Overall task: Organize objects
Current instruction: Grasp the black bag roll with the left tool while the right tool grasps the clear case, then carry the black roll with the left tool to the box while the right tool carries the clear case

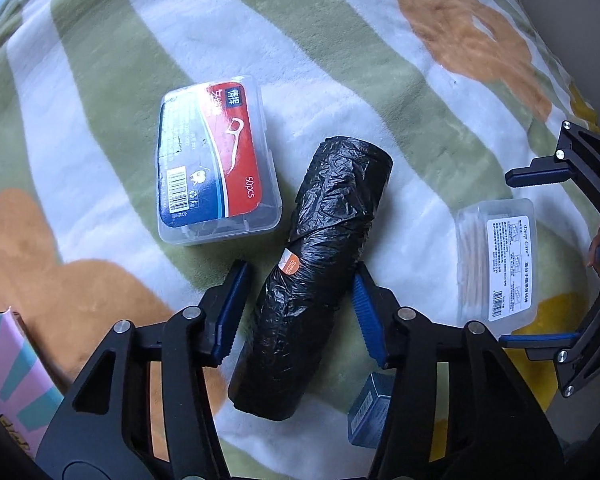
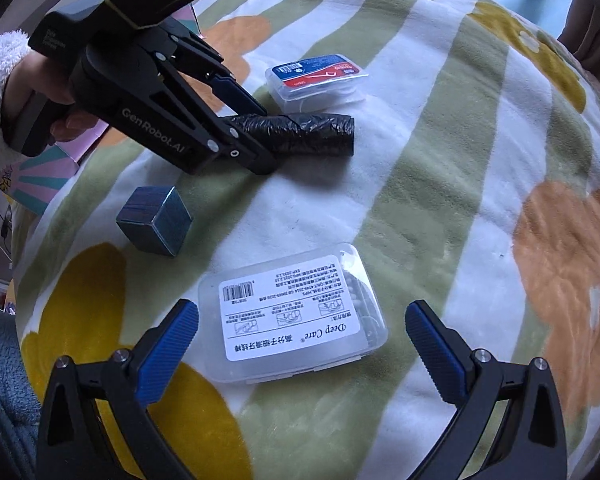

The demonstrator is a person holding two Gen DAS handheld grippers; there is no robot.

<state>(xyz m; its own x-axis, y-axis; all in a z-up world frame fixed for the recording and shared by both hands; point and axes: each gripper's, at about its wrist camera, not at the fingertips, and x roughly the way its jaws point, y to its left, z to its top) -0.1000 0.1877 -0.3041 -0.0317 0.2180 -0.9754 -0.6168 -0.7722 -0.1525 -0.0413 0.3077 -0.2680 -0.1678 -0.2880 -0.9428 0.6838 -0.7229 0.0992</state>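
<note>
A black roll of bin bags (image 1: 320, 264) lies on the striped blanket, also in the right wrist view (image 2: 300, 134). My left gripper (image 1: 300, 276) is open with its fingers on either side of the roll's near half; it also shows from the side in the right wrist view (image 2: 260, 136). A clear floss-pick box with a red and blue label (image 1: 214, 160) lies just left of the roll. My right gripper (image 2: 302, 320) is open, its fingers on either side of a clear white-labelled box (image 2: 292, 316), also seen in the left wrist view (image 1: 496, 264).
A small dark blue cube box (image 2: 156, 220) sits on the blanket between the two grippers, also partly seen in the left wrist view (image 1: 370, 412). A pink and teal carton (image 1: 12, 364) lies at the blanket's left edge. The blanket (image 2: 440, 160) is soft and uneven.
</note>
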